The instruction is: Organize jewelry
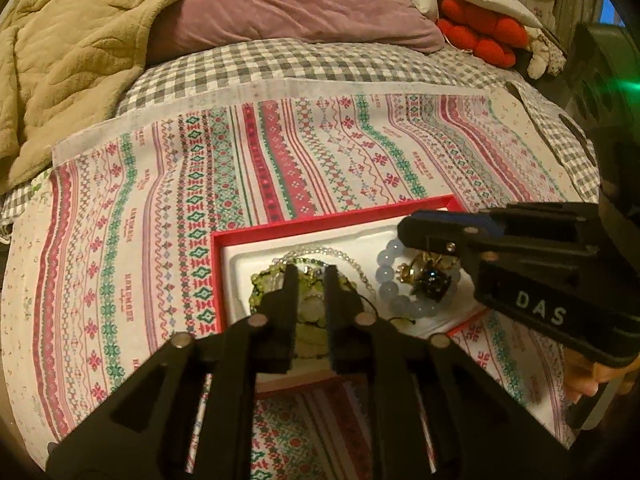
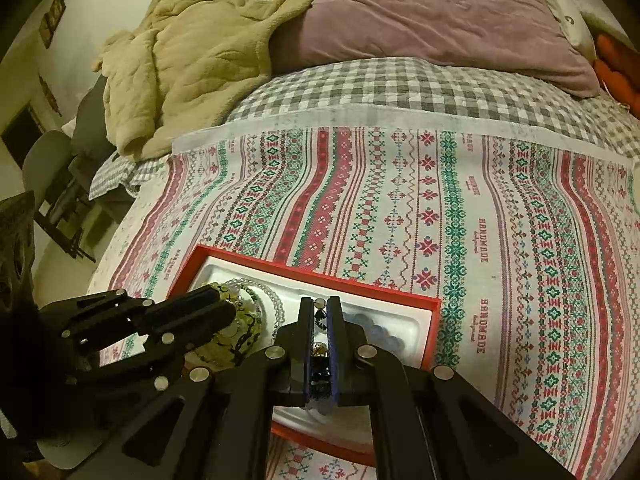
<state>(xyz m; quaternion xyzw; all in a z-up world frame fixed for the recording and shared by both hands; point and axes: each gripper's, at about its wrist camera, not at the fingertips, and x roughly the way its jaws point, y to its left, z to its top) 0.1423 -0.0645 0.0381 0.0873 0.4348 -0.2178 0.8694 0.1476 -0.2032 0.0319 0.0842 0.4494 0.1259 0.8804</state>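
Note:
A red jewelry box (image 1: 280,226) with a white insert lies on the patterned cloth; it also shows in the right wrist view (image 2: 434,332). In it lie a green bead bracelet (image 1: 260,288), a clear bead strand (image 1: 352,258), a pale blue bead bracelet (image 1: 386,276) and a gold and dark blue brooch (image 1: 430,278). My left gripper (image 1: 311,280) hangs just above the green bracelet, jaws a narrow gap apart, holding nothing. My right gripper (image 2: 320,312) hovers over the brooch (image 2: 320,372) with jaws nearly together; the brooch lies below them, not visibly pinched. The right gripper appears in the left view (image 1: 416,232).
The patterned cloth (image 1: 320,152) covers a grey checked bed sheet (image 1: 280,60). A purple pillow (image 1: 300,0), a beige blanket (image 1: 68,60) and red plush (image 1: 480,32) lie at the far side. A chair (image 2: 52,172) stands left of the bed.

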